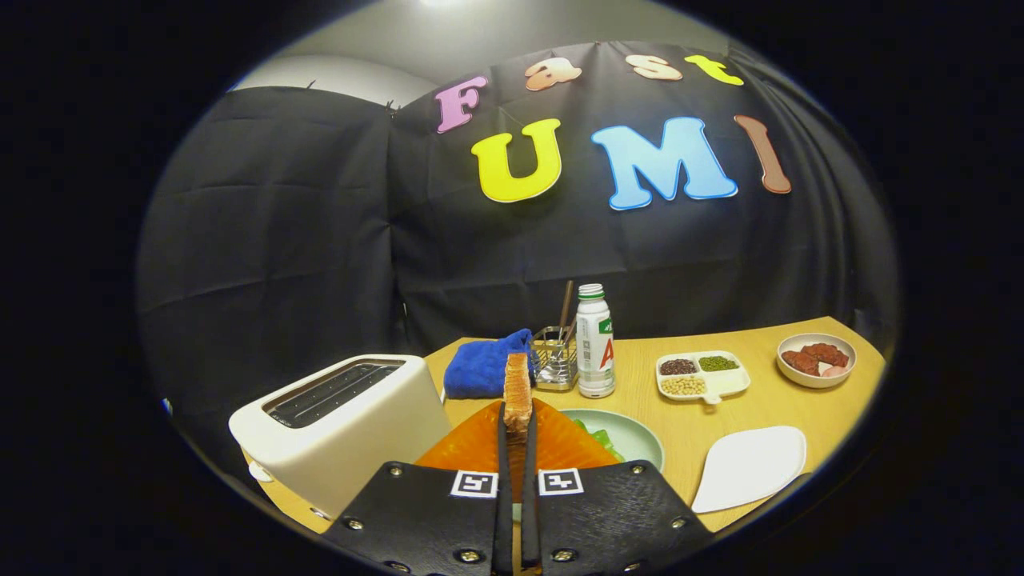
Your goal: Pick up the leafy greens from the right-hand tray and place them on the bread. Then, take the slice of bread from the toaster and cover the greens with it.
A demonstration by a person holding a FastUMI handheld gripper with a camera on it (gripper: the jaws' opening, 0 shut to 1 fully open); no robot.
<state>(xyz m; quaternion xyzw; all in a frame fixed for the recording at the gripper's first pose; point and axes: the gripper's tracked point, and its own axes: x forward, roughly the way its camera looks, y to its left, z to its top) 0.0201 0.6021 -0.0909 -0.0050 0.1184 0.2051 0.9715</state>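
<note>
The jaws (517,436) are nearly closed, both fingers pressed flat against the faces of a slice of bread (518,390) that stands on edge between them, crust side toward the camera, carried upright the way it would come out of a slot. The toaster (340,420) sits just to the left with its slots open on top, and no bread pokes out of them, so this looks like the slice the task wants for the lid. Right below the held slice lies an orange piece (480,448), probably a plate or mat, and tucked against it on the right is a pale green plate (640,440) with a bit of leafy greens (602,439) peeking out beside the fingers. Whether those greens rest on a lower bread slice, I cannot tell; the gripper hides that spot. Further off on the table (696,424) are a blue cloth (482,366), a wire holder (555,362), a bottle (594,342), a divided dish of beans (702,374), a bowl (816,360) and a white tray (748,466). My read: the slice needs tipping flat before it goes down on the greens
</note>
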